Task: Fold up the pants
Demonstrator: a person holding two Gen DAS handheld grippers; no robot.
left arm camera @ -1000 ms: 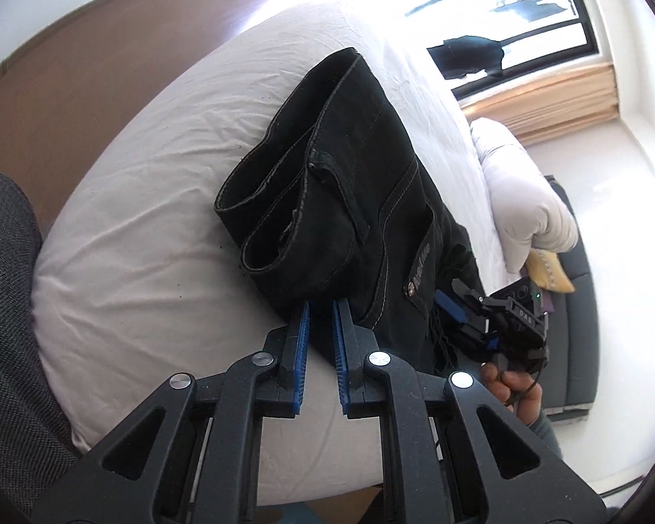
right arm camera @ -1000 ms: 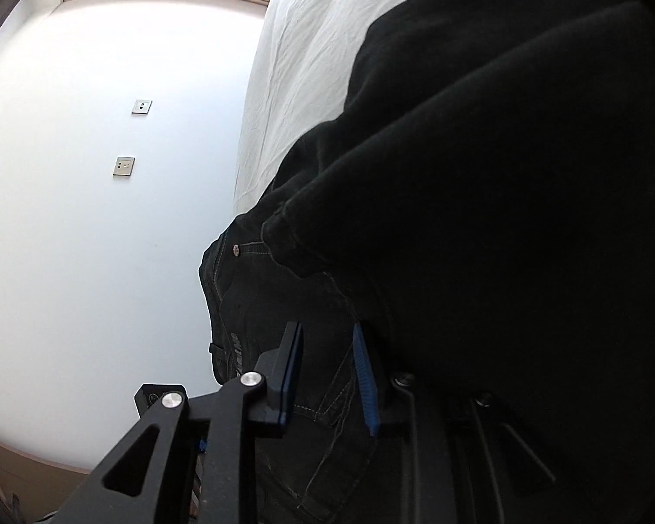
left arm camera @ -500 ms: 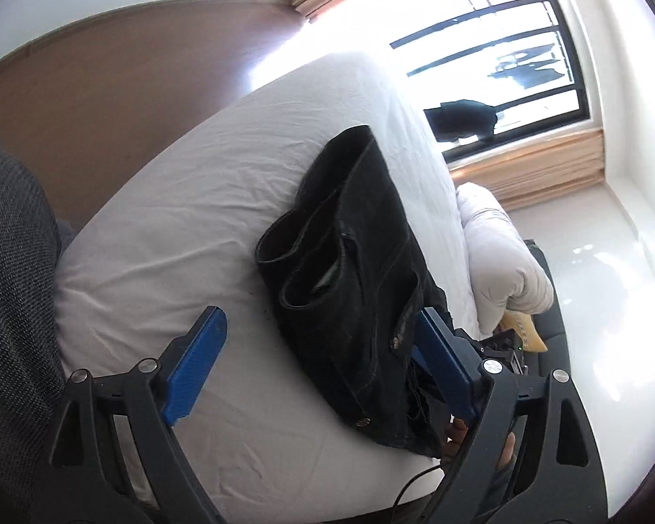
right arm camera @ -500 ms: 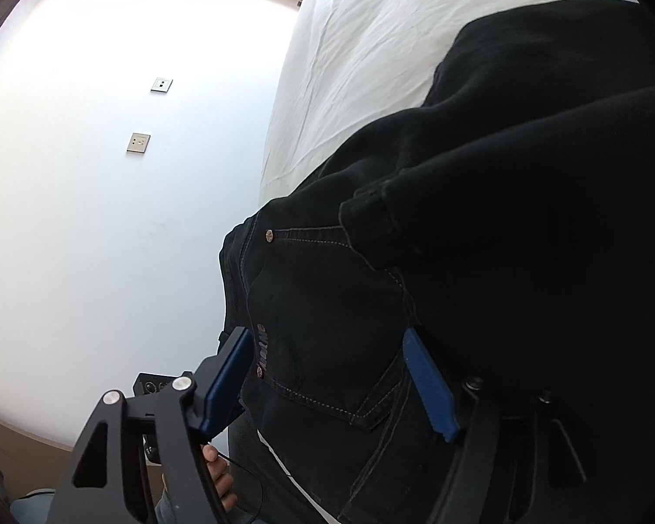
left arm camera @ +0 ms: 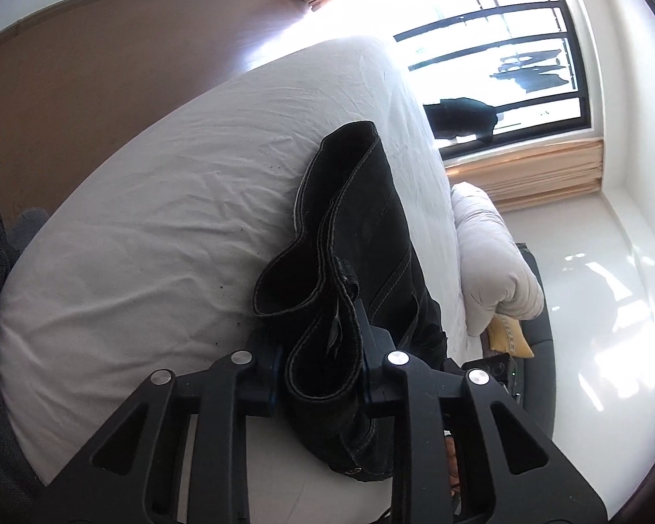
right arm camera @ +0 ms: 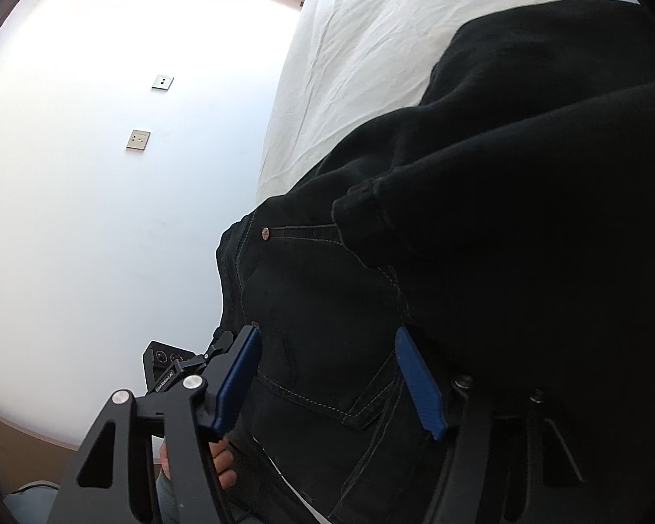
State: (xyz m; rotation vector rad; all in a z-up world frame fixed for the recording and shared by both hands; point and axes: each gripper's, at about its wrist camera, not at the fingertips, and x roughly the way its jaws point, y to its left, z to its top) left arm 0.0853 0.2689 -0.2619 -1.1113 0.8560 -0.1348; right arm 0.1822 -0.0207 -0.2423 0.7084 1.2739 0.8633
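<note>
Black denim pants [left arm camera: 362, 236] lie folded on the white bed [left arm camera: 161, 227], along its right edge and close to the near corner. The left tongs [left arm camera: 321, 364] have just been closing. A moment ago they stood wide apart on both sides of the near end of the bundle; now they are narrow, and their pads press on the thick stack of hems and seams between them. So this hand has taken a new grip on the near end.

The right tongs [right arm camera: 334, 377] are wide, a little less than half a second ago. The pocket part of the pants [right arm camera: 327, 327] lies between the blue pads [right arm camera: 419, 386], but they do not seem to press on it, so this side looks free.

Probably the pants are already folded in length, and one more fold or a small shift of the bundle remains. With only one side gripped, the layers may slide apart if the left hand lifts quickly.
</note>
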